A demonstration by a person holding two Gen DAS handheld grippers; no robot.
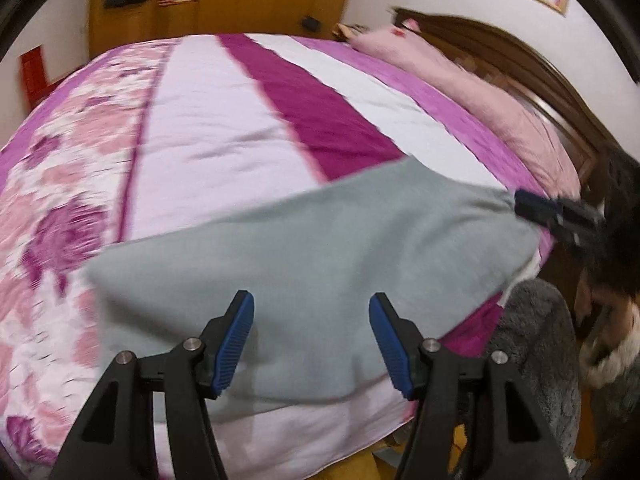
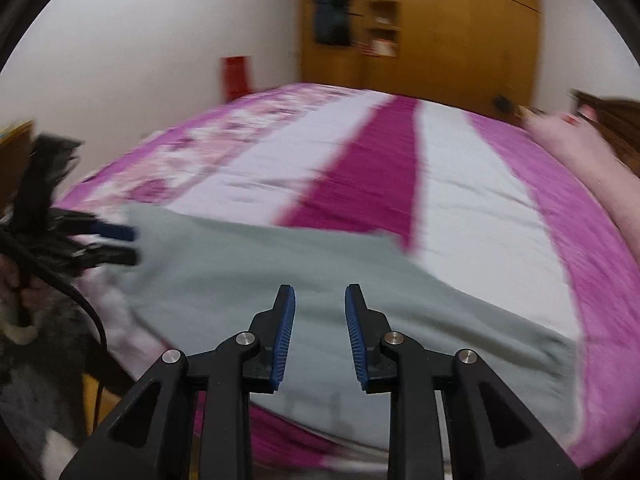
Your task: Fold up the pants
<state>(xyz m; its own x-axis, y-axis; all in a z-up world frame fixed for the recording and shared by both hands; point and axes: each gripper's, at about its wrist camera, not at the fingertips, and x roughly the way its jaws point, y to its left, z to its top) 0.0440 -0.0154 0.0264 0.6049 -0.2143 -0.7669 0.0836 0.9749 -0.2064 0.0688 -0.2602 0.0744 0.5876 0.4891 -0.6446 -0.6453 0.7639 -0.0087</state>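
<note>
- Pants (image 1: 320, 248): a grey, soft-looking garment spread flat on the striped bedspread (image 1: 208, 120), along the near edge of the bed, filling the 6 o'clock half of both wrist views.
- Handling, as a judgement: light, limp knit that will sag and drape when lifted and should grip well rather than slip. The best holds look like the outer corners or an edge, one per gripper, so the cloth stays taut across the fold.
- Left gripper (image 1: 312, 338): fingers spread wide, hovering over the pants with nothing between the blue pads (image 1: 234, 344).
- Right gripper (image 2: 320, 334): fingers parted with a narrower gap, also holding nothing, poised above the grey cloth.
- In the left view the right gripper shows at 3 o'clock by the cloth's corner. Whether it touches there is too blurred to say.
- Hard to make out: motion blur hides waistband, legs and seams, so which end is which cannot be told. The near hem drops out of sight past the bed edge.
</note>
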